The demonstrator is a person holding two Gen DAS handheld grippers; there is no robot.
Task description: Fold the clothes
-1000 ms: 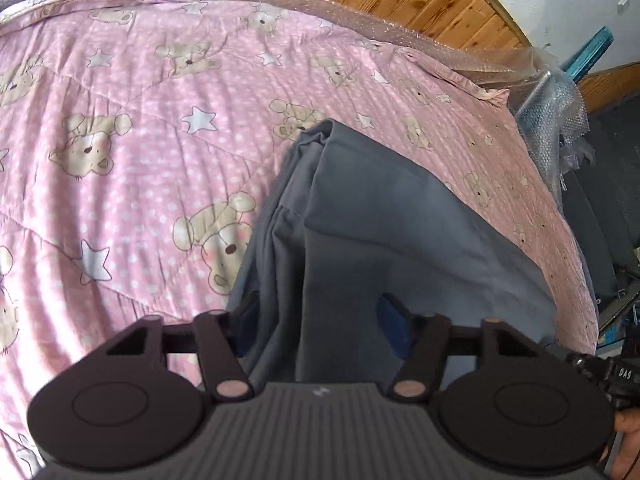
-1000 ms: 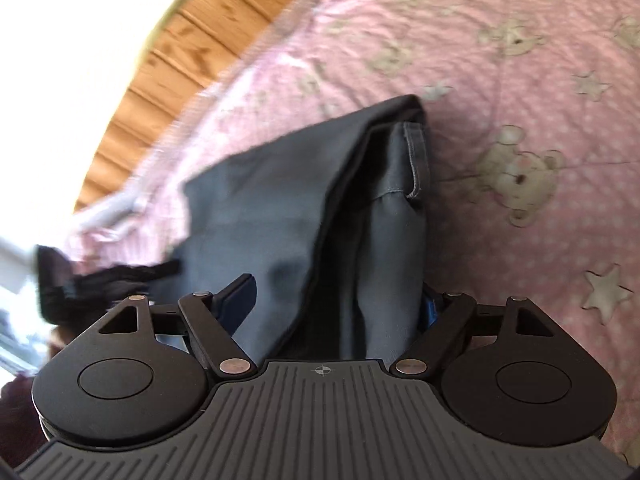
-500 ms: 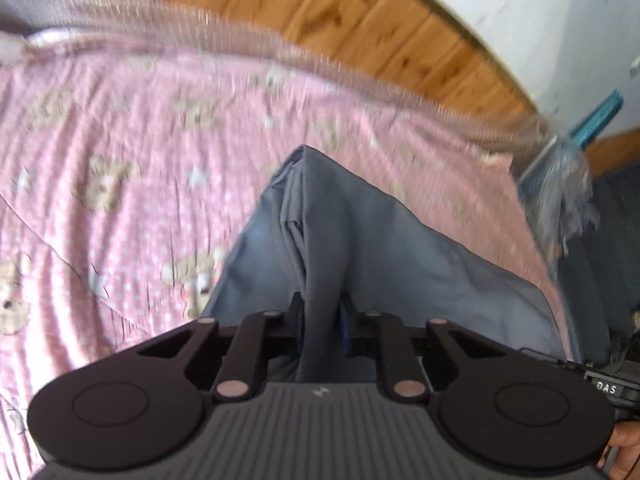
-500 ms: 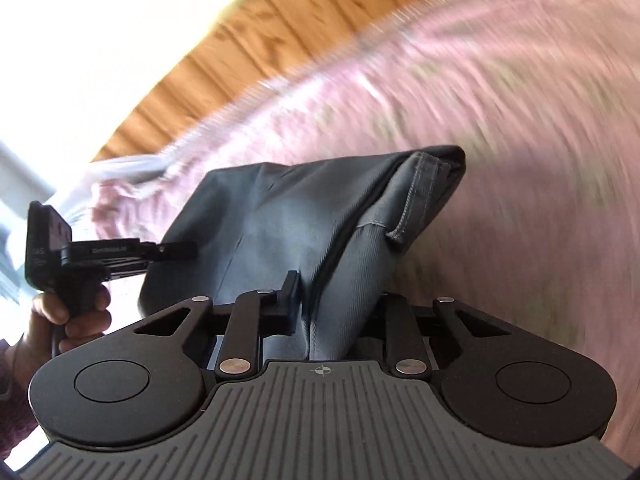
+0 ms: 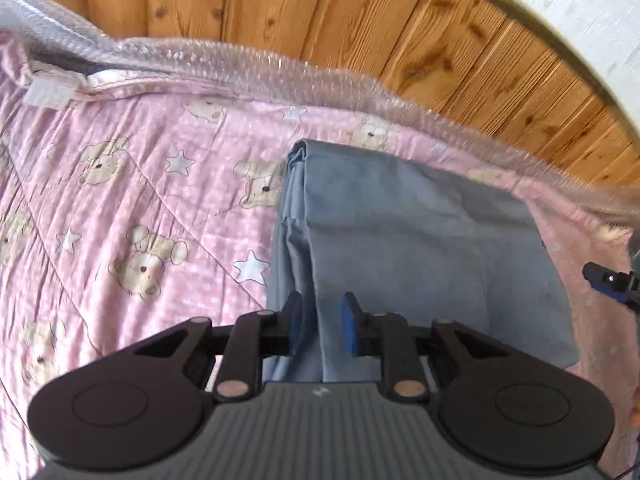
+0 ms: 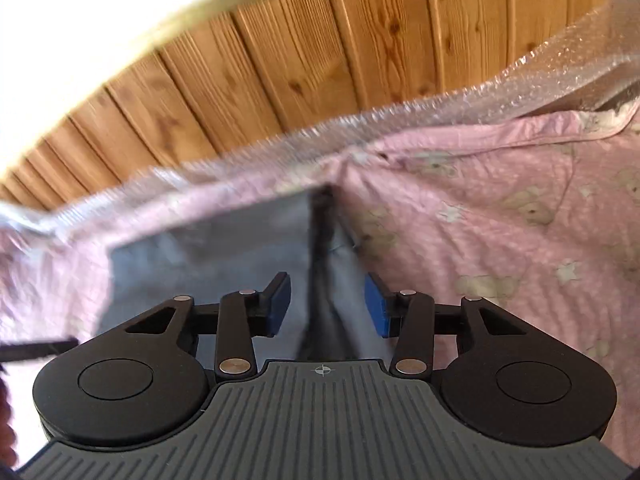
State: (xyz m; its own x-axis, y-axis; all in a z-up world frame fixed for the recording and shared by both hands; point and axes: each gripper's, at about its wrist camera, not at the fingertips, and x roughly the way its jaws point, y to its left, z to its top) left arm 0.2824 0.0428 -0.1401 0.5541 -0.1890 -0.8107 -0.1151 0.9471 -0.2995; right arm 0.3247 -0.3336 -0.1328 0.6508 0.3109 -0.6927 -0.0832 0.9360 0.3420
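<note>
Broadly, a pink quilt (image 5: pixel 132 208) printed with bears and stars is seen across the left and centre of the left wrist view, spread over a bed. Bubble wrap (image 5: pixel 224 60) is laid along its upper edge, and a wooden plank wall (image 5: pixel 320 8) is seen above that. Right of centre, a folded grey garment (image 5: pixel 420 232) is laid flat on the quilt, its layered edge turned toward the left of the frame. At the lower centre the left tongs (image 5: pixel 321 322) are parted a little, with a fold of the garment standing between the blue pads (image 5: pixel 349 326); whether the cloth is touched by them cannot be told. The tip of the other tool (image 5: pixel 608 280) is seen at the far right edge.

In the right wrist view, the same garment (image 6: pixel 208 256) is seen left of centre, somewhat blurred, with its layered edge running up the middle of the frame. The right tongs (image 6: pixel 327 306) are held widely open at the lower centre, astride that edge, and nothing is gripped. The quilt (image 6: pixel 500 220) fills the right side, with bubble wrap (image 6: pixel 560 72) at the upper right.
</note>
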